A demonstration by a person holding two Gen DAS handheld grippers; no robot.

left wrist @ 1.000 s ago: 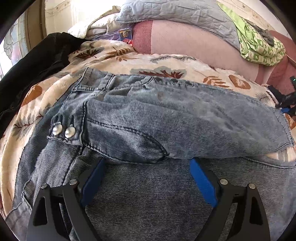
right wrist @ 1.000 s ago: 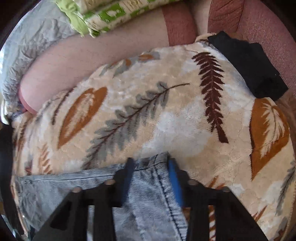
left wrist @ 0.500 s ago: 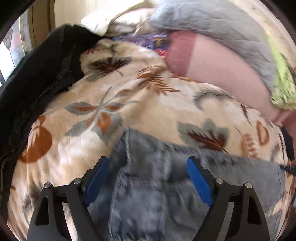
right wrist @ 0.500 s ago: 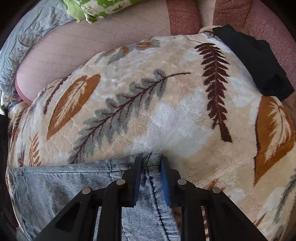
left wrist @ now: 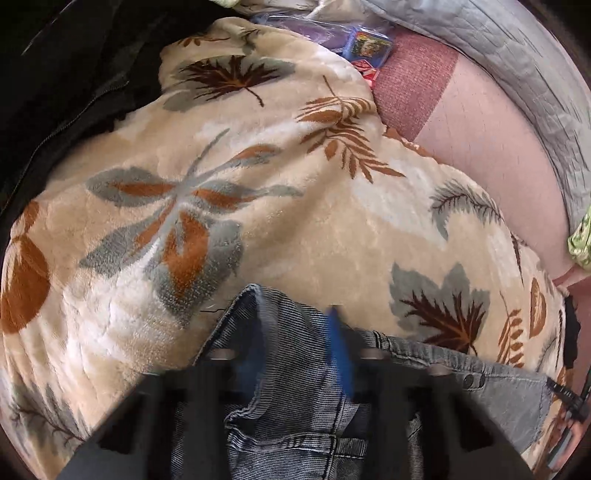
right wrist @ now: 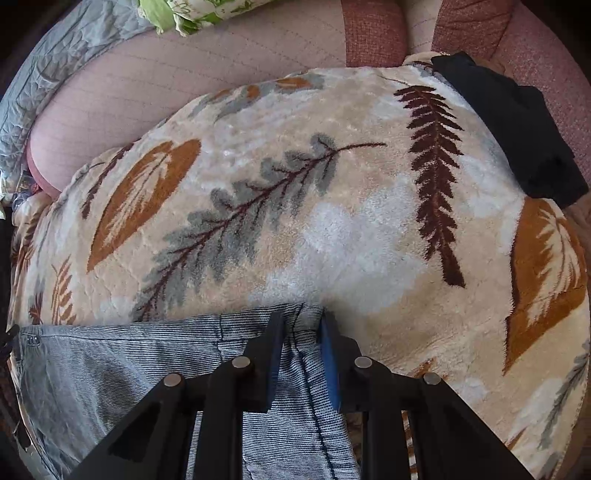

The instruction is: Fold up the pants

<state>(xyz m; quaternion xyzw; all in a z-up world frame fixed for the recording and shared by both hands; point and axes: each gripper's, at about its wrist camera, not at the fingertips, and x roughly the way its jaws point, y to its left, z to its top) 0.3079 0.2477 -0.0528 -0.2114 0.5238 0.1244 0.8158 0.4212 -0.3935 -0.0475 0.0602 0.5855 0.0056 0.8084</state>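
Grey-blue denim pants [left wrist: 295, 424] lie on a beige leaf-patterned blanket [left wrist: 295, 221]. In the left wrist view my left gripper [left wrist: 297, 332] is blurred and its jaws are closing, with a raised waistband corner of the pants bunched between the blue pads. In the right wrist view the pants [right wrist: 129, 354] stretch away to the left. There my right gripper [right wrist: 302, 325] is shut on their far right corner, the seam running between its pads. Both grippers point steeply down at the blanket.
A black jacket [left wrist: 55, 74] lies at the blanket's far left and a black cloth [right wrist: 509, 129] at its far right. A pink cushion [right wrist: 147, 96], a grey quilt [left wrist: 517, 55], a green patterned cloth [right wrist: 192, 14] and colourful packets [left wrist: 369, 44] line the back.
My left gripper has moved from over the folded middle of the pants to their waistband corner, and its wide jaws have come together around the denim. My right gripper has kept its grip and place.
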